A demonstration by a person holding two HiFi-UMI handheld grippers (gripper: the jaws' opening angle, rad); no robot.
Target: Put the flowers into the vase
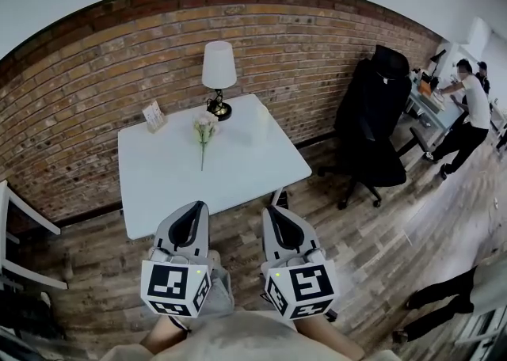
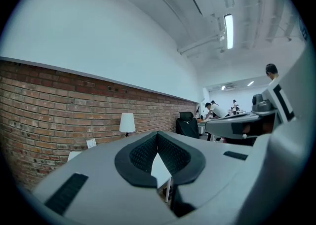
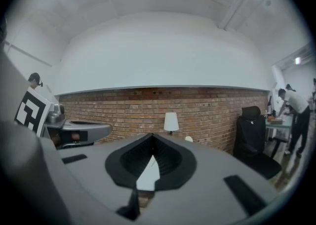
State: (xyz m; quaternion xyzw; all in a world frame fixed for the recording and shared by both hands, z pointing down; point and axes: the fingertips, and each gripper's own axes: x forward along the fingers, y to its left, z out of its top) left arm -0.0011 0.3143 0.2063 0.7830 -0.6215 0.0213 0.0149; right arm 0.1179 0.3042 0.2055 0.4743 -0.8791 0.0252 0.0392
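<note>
Nearest, the left gripper (image 1: pixel 198 206) and right gripper (image 1: pixel 271 210) are held side by side over the wood floor (image 1: pixel 364 248). Each has a marker cube at its back and points level toward the table (image 1: pixel 238 173). Both stop short of the table's near edge.

In the left gripper view, the left gripper (image 2: pixel 158 133) has its jaws pressed together at the tips. Nothing is between them; only a sliver of white tabletop shows through the gap behind the tips. The right gripper (image 3: pixel 152 135) looks the same in its own view, with jaws closed on nothing. Each gripper sees the other beside it.

The flower (image 1: pixel 203 136) is on the tabletop toward the far edge, well apart from both grippers. It appears to lie flat, its pale bloom toward the far edge and its thin stem pointing at the near edge. A small card (image 1: pixel 154 116) stands to its left near the far left corner. Just behind the bloom, at the far edge, stands a lamp (image 1: pixel 219 66) with a white shade and a dark base.

The brick wall (image 1: pixel 95 90) runs behind the table. A black chair (image 1: pixel 376 126) stands against it to the right. Farthest off at the right, people (image 1: pixel 471 110) stand around a desk.
</note>
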